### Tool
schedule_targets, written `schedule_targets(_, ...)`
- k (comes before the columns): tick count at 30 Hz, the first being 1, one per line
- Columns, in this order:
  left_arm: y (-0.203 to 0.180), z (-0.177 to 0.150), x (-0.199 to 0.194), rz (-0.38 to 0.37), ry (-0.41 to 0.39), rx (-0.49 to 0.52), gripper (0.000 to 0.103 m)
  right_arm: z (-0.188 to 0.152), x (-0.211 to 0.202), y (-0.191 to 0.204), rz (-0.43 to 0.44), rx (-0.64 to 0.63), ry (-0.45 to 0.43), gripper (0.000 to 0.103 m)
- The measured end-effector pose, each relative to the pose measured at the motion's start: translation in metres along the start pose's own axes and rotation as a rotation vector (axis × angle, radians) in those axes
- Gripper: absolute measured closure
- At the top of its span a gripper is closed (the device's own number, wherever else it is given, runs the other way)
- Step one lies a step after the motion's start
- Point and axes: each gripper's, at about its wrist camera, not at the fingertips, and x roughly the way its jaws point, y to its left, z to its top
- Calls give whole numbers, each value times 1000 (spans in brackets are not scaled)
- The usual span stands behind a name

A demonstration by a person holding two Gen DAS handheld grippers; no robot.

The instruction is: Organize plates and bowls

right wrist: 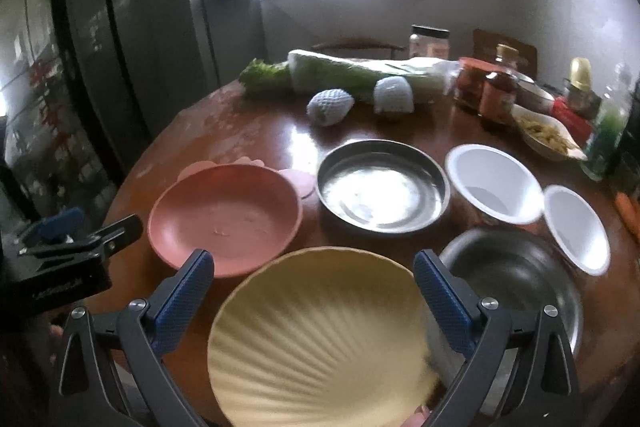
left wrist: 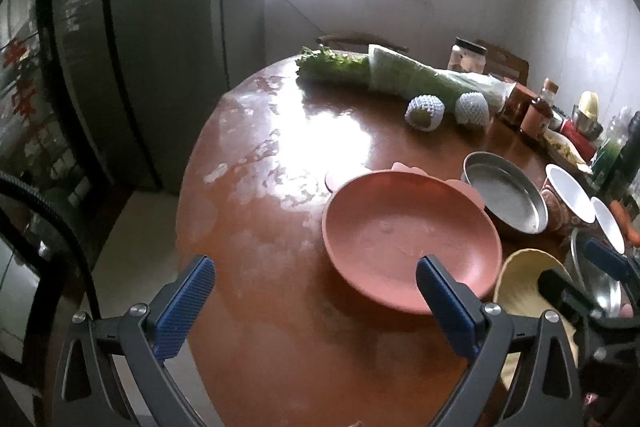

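A pink plate [left wrist: 408, 239] [right wrist: 226, 217] lies on the round wooden table [left wrist: 272, 155] over a pink scalloped piece [right wrist: 294, 177]. My left gripper [left wrist: 316, 267] is open and empty above the table, its right finger over the plate's near rim. A yellow shell-shaped plate [right wrist: 320, 339] [left wrist: 524, 279] lies between the fingers of my right gripper [right wrist: 314, 267], which is open. Beyond stand a steel dish [right wrist: 382, 187] [left wrist: 506, 195], two white bowls [right wrist: 494, 183] [right wrist: 576, 227] and a steel bowl [right wrist: 516, 275].
Greens [right wrist: 264, 77], a wrapped cabbage [right wrist: 360, 73] and two foam-netted fruits [right wrist: 330, 107] [right wrist: 394, 95] lie at the table's far side. Jars, bottles [right wrist: 496, 99] and a food dish [right wrist: 546, 137] crowd the right. A dark fridge [left wrist: 120, 67] stands to the left.
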Motion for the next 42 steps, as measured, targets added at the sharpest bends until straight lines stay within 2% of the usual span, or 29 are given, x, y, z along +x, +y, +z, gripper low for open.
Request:
schedule_targets(4, 1, 10, 16, -17, 17, 16, 2, 5, 19, 5, 18, 10, 35, 7)
schedule_targets(6, 1, 15, 24, -17, 33, 19, 2, 8, 27, 6, 25, 14, 54, 13)
schedule_targets(8, 1, 19, 31, -18, 40, 24, 2, 11, 35, 8, 11, 4, 65, 23)
schedule_targets(12, -1, 27, 47, -19, 67, 33, 3, 14, 49, 10, 18, -1, 92, 34)
schedule_targets(14, -2, 30, 53, -28, 78, 43, 10, 16, 53, 11, 15, -5, 102, 40)
schedule_targets(18, -2, 34, 62, -39, 99, 43, 15, 18, 61, 16, -6, -34, 112, 51)
schedule_targets(20, -2, 33, 66, -44, 110, 42, 27, 18, 65, 17, -18, -43, 123, 56)
schedule_targets(23, 0, 32, 72, -67, 136, 22, 33, 18, 71, 20, -12, -58, 138, 62)
schedule_targets(27, -1, 31, 77, -78, 150, 18, 45, 18, 78, 22, -2, -64, 157, 66)
schedule_targets(31, -1, 28, 74, -106, 157, 20, 63, 20, 83, 27, 1, -80, 160, 71)
schedule_targets(32, -1, 28, 73, -117, 161, 18, 66, 20, 83, 28, 4, -83, 159, 73)
schedule_targets(42, 2, 11, 50, -43, 145, 34, 66, 31, 91, 44, 8, -141, 149, 75)
